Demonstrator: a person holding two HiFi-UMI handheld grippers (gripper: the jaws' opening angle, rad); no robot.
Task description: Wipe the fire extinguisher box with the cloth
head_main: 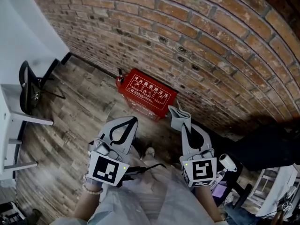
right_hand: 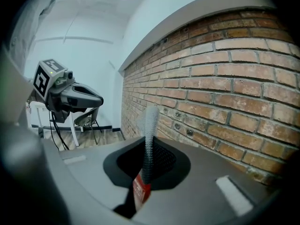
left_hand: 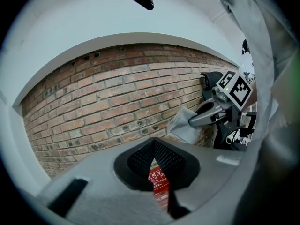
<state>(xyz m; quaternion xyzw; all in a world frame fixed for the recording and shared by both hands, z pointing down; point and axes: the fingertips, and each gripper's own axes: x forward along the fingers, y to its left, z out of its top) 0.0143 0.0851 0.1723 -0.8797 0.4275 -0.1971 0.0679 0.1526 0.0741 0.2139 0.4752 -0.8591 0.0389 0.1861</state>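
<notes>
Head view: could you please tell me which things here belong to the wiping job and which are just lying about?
For the job: red fire extinguisher box by the wall; grey cloth; right tool, shut on that cloth.

Just lying about: black chair; white table beside it.

The left hand-held gripper point(head_main: 131, 121) and right hand-held gripper point(head_main: 183, 123) are grey with black pads, each bearing a white cube point(head_main: 108, 168) of black square markers. Pale grey clothing point(head_main: 140, 205); a beaded bracelet point(head_main: 92, 189), lower left.
</notes>
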